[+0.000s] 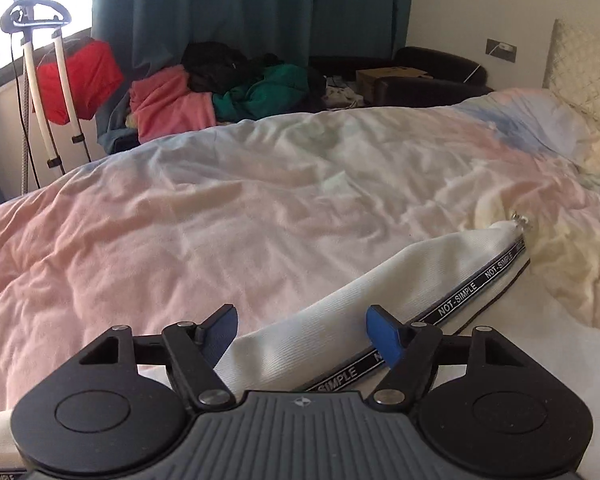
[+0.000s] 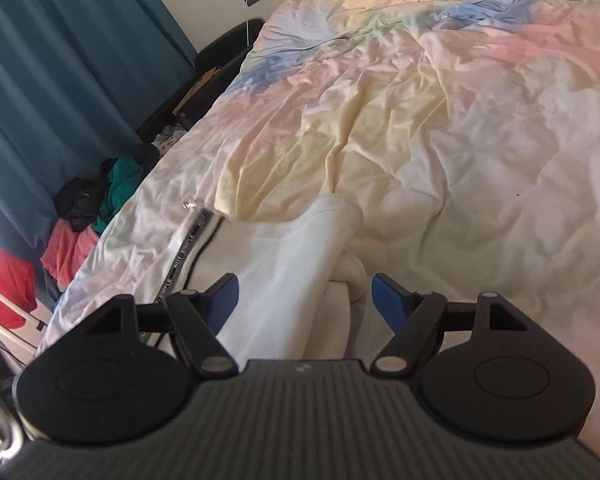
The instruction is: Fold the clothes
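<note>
White zip-up garment [image 1: 324,332] flat on pastel duvet [image 1: 220,220], near lower edge of bed; black zipper tape printed NOT-SIMPLE [image 1: 476,286] running diagonally away toward metal pull [image 1: 520,222]

Progress, judged from present layout: partly folded. Seen from right wrist, sleeve [image 2: 300,264] laid over body of garment, cuff end bunched beside it. Zipper side flat, not yet folded in. Final halving not visible as done; stack of folded items not seen. Heap of pink, green, black clothes [image 1: 224,88] beyond far side of bed, apparently awaiting turn

Left gripper [image 1: 302,336]: blue pads well apart, nothing clamped. White fabric passes between and beneath pads; zipper tape just beside right-hand pad. Contact with cloth not resolvable

Right gripper [image 2: 304,302]: jaws wide, nothing held. Folded sleeve lies between pads, nearer left-hand pad; bunched cuff toward right-hand pad, apart from it. Touching or hovering: cannot tell

Likely remaining: fold zipper side in, then halve lengthwise; estimate only
</note>
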